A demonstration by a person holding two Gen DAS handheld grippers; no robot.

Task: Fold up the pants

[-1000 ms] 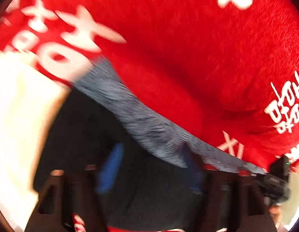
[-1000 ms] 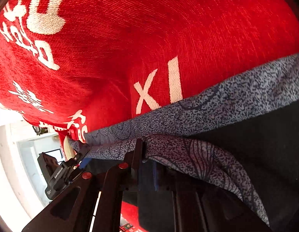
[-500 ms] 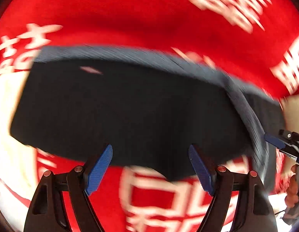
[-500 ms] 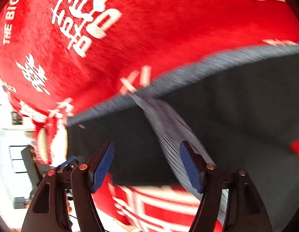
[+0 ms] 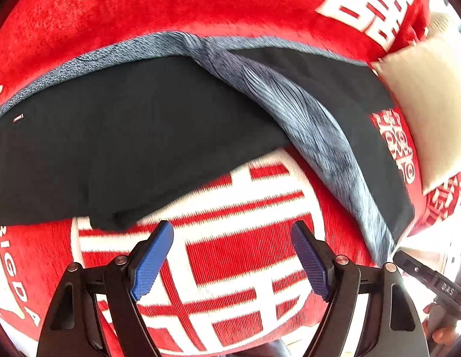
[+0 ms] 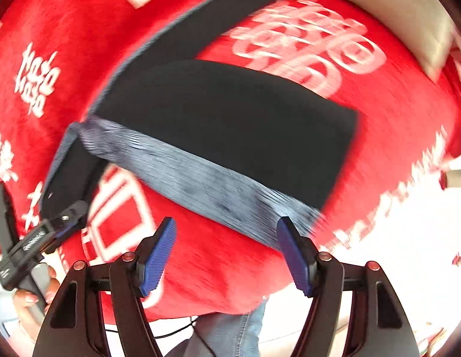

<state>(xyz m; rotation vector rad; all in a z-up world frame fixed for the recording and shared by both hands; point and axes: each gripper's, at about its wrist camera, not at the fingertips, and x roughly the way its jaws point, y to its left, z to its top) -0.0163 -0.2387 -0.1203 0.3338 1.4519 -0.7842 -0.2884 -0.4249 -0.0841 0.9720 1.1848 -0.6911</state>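
The black pants (image 5: 141,136) with a grey speckled waistband (image 5: 305,119) lie spread on a red blanket with white lettering (image 5: 230,0). My left gripper (image 5: 232,261) is open and empty, just clear of the pants' near edge. In the right wrist view the pants (image 6: 230,125) lie ahead with the grey waistband (image 6: 206,187) running across in front. My right gripper (image 6: 226,253) is open and empty, its right fingertip close to the waistband's end. The other gripper (image 6: 46,232) shows at the left there, near a pants corner.
A cream pillow (image 5: 424,104) lies at the right edge of the blanket; it also shows in the right wrist view (image 6: 379,6). The person's hand (image 6: 31,294) and jeans (image 6: 230,330) show at the bottom. The blanket's near edge (image 6: 215,309) is just below the right gripper.
Both grippers were shut on the pants one second ago. They have let go, opened and pulled back, and the pants now lie flat on the blanket.
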